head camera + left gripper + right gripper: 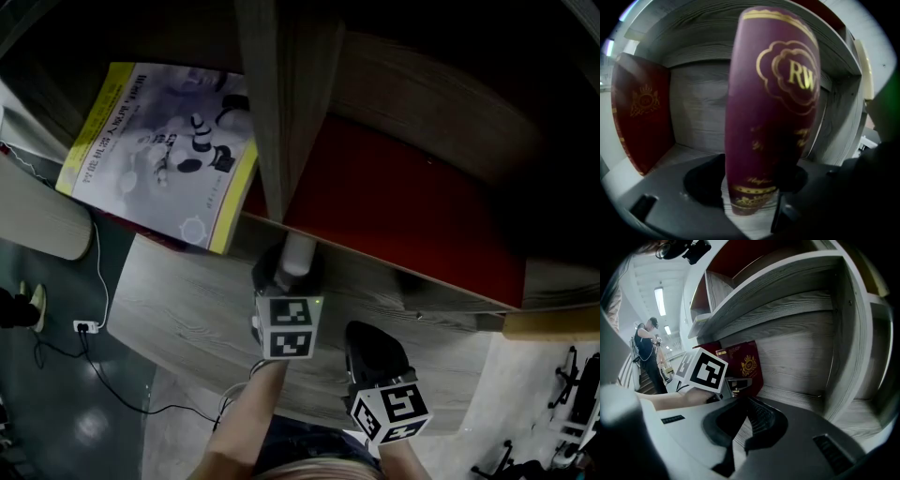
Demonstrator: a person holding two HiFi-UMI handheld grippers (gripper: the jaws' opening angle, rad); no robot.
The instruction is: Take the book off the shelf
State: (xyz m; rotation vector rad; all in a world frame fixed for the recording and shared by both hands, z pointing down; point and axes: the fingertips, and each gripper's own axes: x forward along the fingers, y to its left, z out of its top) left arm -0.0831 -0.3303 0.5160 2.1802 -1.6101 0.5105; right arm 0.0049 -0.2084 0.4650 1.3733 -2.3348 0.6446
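Observation:
A maroon book [773, 108] with a gold "RW" crest stands upright in a grey wooden shelf compartment, spine toward the left gripper view. My left gripper [750, 190] is shut on its lower spine. In the head view the left gripper [286, 272] reaches into the shelf under a wooden upright [281, 112]. The book's pale top edge [298, 251] shows at its tips. My right gripper [367, 345] hangs just right of it, outside the shelf front. In its own view the right gripper [746, 420] is shut with nothing held, and the maroon book [747, 364] is ahead on the left.
A second maroon book [642, 117] leans against the compartment's left wall. A yellow-edged book [159, 150] lies flat on the shelf at top left. A red panel [394, 206] lies right of the upright. A cable and plug [86, 326] lie on the floor. A person [647, 352] stands far off.

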